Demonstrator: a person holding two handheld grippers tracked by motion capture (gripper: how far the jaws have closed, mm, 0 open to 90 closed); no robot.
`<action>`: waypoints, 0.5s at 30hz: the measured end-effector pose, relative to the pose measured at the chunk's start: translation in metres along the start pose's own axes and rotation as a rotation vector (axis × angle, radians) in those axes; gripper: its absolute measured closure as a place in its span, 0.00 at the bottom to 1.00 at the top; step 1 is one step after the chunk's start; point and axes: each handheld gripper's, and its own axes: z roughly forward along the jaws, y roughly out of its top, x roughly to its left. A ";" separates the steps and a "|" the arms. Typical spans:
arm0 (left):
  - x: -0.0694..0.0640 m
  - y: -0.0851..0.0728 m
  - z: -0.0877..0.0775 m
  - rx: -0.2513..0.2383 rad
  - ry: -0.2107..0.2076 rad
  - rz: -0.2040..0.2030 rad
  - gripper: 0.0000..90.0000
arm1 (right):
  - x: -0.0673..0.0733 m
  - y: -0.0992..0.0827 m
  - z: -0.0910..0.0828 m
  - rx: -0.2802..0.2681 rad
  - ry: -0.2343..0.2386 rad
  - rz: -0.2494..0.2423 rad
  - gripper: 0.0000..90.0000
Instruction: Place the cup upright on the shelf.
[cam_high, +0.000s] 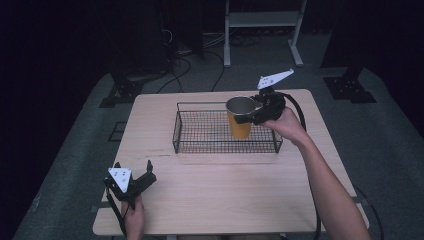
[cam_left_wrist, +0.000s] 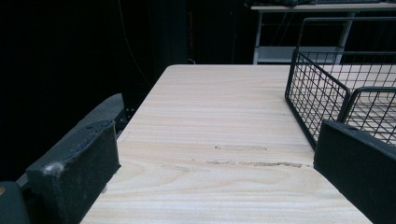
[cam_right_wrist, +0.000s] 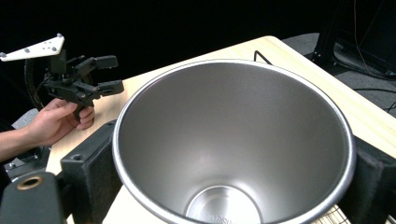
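A yellow cup (cam_high: 240, 124) with a steel inside (cam_right_wrist: 233, 135) hangs upright over the right half of a black wire basket (cam_high: 200, 146). My right gripper (cam_high: 245, 114) is shut on the cup near its rim, one jaw on each side of the cup wall. At the table's front left corner my left gripper (cam_high: 133, 167) stands open with nothing between its jaws. In the left gripper view the left gripper (cam_left_wrist: 217, 177) points along the bare wooden table (cam_left_wrist: 215, 116), with the basket (cam_left_wrist: 317, 98) ahead to the right. In the right gripper view the left gripper (cam_right_wrist: 112, 73) shows far off, open.
The basket sits mid-table, toward the back. Behind the table stand a white frame (cam_high: 262, 20), floor cables (cam_high: 185, 60) and black stand bases (cam_high: 350, 87). Bare tabletop (cam_high: 225, 190) lies in front of the basket.
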 end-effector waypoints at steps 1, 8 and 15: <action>0.000 0.000 0.000 0.000 0.000 0.000 0.00 | -0.001 0.001 0.001 0.002 0.000 -0.002 0.11; 0.000 0.000 0.000 0.000 -0.001 -0.001 0.00 | -0.008 0.007 0.011 0.007 0.006 0.001 0.11; 0.000 0.000 0.000 -0.001 -0.001 -0.002 0.00 | -0.013 0.011 0.017 0.013 0.010 0.000 0.11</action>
